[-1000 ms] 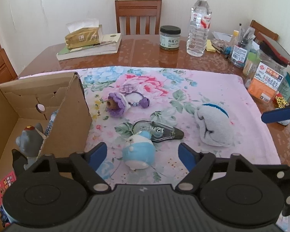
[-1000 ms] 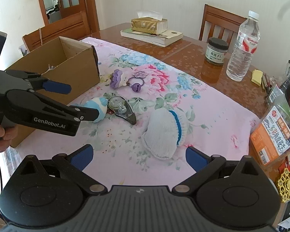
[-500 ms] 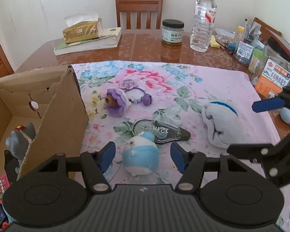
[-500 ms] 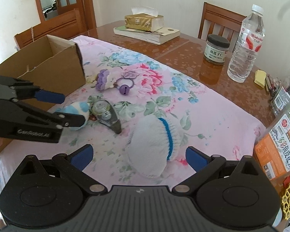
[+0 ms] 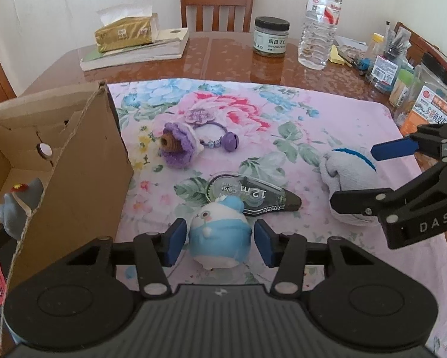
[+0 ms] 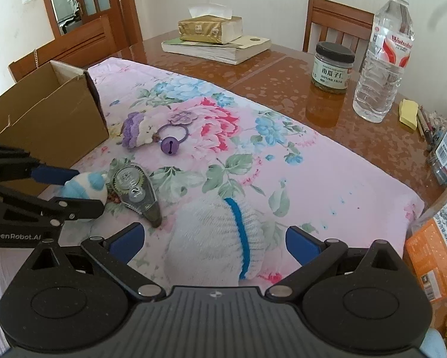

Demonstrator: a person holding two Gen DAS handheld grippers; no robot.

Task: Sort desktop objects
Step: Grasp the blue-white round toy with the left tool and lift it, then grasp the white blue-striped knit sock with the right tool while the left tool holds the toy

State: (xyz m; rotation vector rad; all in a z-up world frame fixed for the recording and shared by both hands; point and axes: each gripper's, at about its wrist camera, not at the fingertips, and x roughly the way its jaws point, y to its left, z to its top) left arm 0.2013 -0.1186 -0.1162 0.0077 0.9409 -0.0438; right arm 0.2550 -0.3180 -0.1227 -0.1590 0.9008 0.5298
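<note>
- The left gripper (image 5: 220, 246) sits low over the pink floral cloth (image 5: 327, 119), its blue pads on either side of a small blue-and-white plush toy (image 5: 220, 238). The left pad looks to be touching the toy; a thin gap shows at the right pad, so I can't tell whether the grip has closed on it.
- Just behind the toy lies a dark correction tape dispenser (image 5: 250, 195), its tip pointing to the right and its body touching the toy's top.
- The right gripper (image 6: 214, 246) hangs spread wide around a white knitted sock with a blue band (image 6: 220, 232); both pads stand clear of the wool.
- Farther back on the cloth rests a purple crocheted doll (image 5: 178, 149), joined to a purple ring with a bell (image 5: 229, 143).
- A cardboard box (image 5: 74, 173) stands at the left edge of the cloth, open on top, with a grey figure (image 5: 17, 205) inside it.
- Beyond the cloth, on the wooden table (image 5: 223, 56), I see a gold tissue pack (image 5: 125, 34) on top of books (image 5: 142, 52), a dark-lidded jar (image 5: 271, 37) and a water bottle (image 5: 320, 21).
- At the right side of the table there is a clutter of packets and pens (image 5: 402, 68).
</note>
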